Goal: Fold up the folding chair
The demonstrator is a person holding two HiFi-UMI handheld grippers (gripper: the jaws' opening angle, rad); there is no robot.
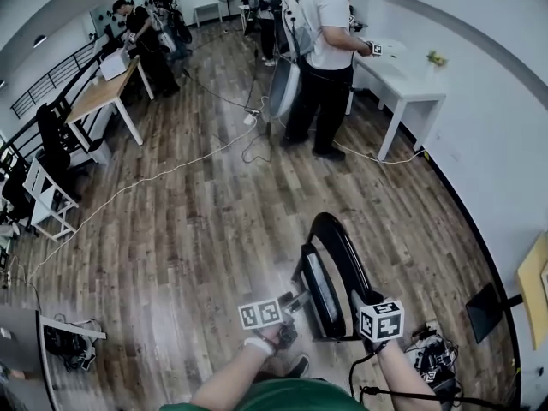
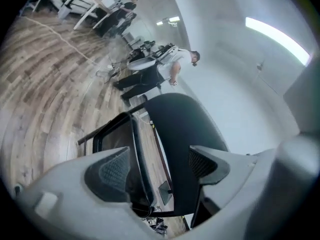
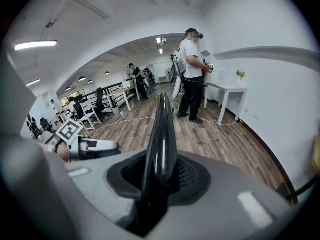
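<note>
Nearly flat, folding chair (image 1: 330,268) stands on wood floor (image 1: 197,221). Right tongs (image 3: 160,178) clamped on backrest rim (image 3: 164,129), steadying it. Left tongs (image 2: 157,166) gape wide astride seat edge (image 2: 136,151), likely to press seat shut.

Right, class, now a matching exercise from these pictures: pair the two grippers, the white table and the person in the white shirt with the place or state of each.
Column one:
1. right gripper
2. left gripper
3. white table
4. person in the white shirt

Column two:
A. jaws apart
B. against the white wall
C. shut on the thin black edge of the folding chair
D. standing, facing the white table

Pairs: 1-C, 2-A, 3-B, 4-D
</note>
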